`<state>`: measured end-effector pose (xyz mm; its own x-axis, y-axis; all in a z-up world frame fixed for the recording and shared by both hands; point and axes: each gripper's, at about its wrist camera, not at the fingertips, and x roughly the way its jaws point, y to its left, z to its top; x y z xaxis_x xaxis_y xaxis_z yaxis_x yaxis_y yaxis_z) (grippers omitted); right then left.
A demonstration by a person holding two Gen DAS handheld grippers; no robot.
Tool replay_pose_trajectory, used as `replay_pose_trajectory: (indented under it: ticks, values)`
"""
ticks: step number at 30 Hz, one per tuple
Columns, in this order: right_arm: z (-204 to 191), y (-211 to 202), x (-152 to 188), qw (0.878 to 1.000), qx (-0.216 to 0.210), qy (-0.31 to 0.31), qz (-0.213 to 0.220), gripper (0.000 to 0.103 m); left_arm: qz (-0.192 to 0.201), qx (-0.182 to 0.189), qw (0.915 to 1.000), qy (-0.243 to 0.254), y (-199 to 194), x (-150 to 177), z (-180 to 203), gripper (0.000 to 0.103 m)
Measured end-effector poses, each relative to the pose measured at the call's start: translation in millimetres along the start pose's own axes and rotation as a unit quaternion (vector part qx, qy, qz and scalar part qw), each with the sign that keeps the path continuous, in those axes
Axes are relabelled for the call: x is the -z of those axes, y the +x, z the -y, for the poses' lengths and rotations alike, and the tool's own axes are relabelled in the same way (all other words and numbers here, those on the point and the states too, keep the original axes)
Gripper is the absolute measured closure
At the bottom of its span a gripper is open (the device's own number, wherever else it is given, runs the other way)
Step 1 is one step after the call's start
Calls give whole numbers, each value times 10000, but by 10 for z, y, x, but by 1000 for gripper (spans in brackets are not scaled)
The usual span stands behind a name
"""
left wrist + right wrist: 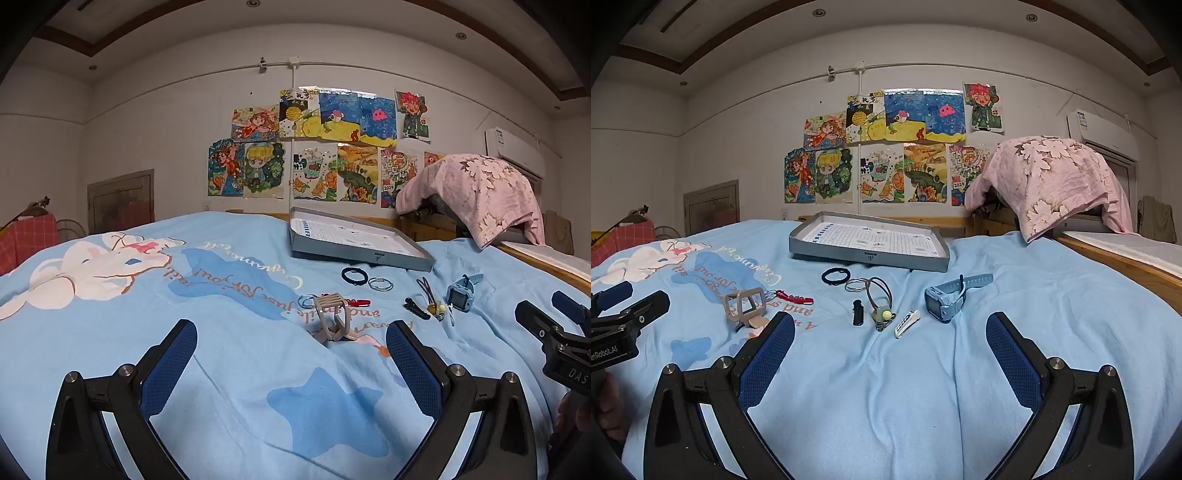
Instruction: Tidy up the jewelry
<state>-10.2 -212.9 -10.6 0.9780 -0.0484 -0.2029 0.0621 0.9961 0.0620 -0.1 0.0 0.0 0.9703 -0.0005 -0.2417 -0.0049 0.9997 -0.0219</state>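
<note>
both views are evenly, rather dimly lit by recessed ceiling lights (pixel 819 13), with soft shadows under the tray (pixel 868 256) on the bed (pixel 886 369), no glare, sharp centres, strong fisheye bending of walls, and black vignetted corners.

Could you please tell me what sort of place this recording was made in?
Most likely a child's bedroom at home. The jewelry lies on a bed with a light-blue cartoon-print bedsheet, colourful children's drawings are taped to the wall behind it, and a wall-mounted air conditioner hangs at the right.
</note>
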Motion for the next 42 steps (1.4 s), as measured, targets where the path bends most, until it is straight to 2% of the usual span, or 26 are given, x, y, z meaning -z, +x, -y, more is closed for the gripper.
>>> replay_pose_trajectory:
  ticks: [42]
  values:
    - [2,7,-3,10000,-24,35,-14,1,-33,-1,10000,-85,-10,5,-7,0]
